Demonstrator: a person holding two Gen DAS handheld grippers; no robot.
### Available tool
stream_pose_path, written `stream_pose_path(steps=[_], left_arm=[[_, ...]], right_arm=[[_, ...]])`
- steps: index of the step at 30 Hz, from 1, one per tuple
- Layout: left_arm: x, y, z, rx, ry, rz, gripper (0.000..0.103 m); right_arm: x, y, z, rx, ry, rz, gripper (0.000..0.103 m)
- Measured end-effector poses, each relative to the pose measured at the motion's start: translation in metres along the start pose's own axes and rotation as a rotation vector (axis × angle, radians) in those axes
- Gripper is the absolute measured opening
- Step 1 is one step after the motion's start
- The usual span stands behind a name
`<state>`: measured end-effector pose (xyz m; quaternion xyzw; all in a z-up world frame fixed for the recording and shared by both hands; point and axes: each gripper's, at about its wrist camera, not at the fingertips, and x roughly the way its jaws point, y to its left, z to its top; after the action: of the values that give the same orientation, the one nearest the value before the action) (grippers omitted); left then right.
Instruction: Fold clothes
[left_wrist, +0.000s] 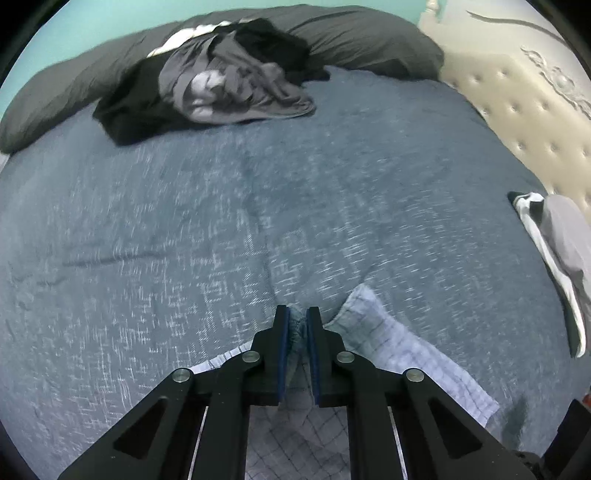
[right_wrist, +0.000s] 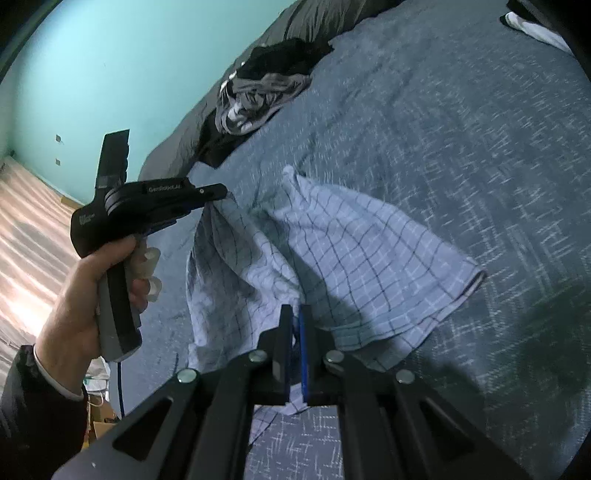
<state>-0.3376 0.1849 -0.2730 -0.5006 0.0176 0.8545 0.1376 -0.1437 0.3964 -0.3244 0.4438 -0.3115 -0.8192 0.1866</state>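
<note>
A: Where is the checked cloth held?

B: It is pinched at one edge by the left gripper and at another by the right gripper, both jaws closed on fabric, and is lifted partly off the blue bedspread.

A: And the remaining laundry?

B: A dark clothes pile is seen at the far edge, against the grey pillows.

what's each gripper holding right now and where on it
Both hold the checked garment: the left gripper pinches a bunched bit of its edge, and the right gripper pinches another edge, lower down.
</note>
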Motion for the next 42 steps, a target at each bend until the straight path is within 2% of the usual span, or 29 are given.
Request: stream_pose_path(steps=[8,13,19,22,24,26,28,31,39,42], left_arm=[[0.013,-0.035,0.018,0.050,0.006,-0.020,0.010],[0.031,-0.054,0.018,0.050,0.035,-0.033,0.010],[0.053,-0.059,0.018,0.039,0.068,-0.028,0.010],[0.062,-0.057,0.016,0.010,0.091,-0.059,0.012],[0.061,-0.053,0.016,-0.008,0.091,-0.080,0.013],[0.053,-0.047,0.018,-0.024,0.082,-0.108,0.020],[0.039,-0.037,0.021,-0.028,0.055,-0.124,0.022],[0.017,-0.017,0.022,-0.039,0.024,-0.134,0.030],[0.006,0.042,-0.018,-0.028,0.030,-0.073,0.031],[0.009,0.056,-0.031,-0.031,0.047,-0.079,0.031]], right_arm=[[-0.022,-0.021,0.004,0.049,-0.046,-0.007,0.003],[-0.028,-0.039,0.006,0.086,-0.061,-0.023,0.003],[-0.031,-0.053,0.007,0.118,-0.070,-0.038,0.003],[-0.030,-0.056,0.008,0.127,-0.070,-0.043,0.003],[-0.030,-0.058,0.008,0.132,-0.070,-0.047,0.003],[-0.029,-0.060,0.008,0.138,-0.070,-0.050,0.003],[-0.029,-0.062,0.008,0.144,-0.070,-0.054,0.003],[-0.029,-0.065,0.008,0.152,-0.070,-0.059,0.003],[-0.029,-0.069,0.009,0.170,-0.076,-0.064,0.003],[-0.028,-0.069,0.009,0.171,-0.075,-0.067,0.003]])
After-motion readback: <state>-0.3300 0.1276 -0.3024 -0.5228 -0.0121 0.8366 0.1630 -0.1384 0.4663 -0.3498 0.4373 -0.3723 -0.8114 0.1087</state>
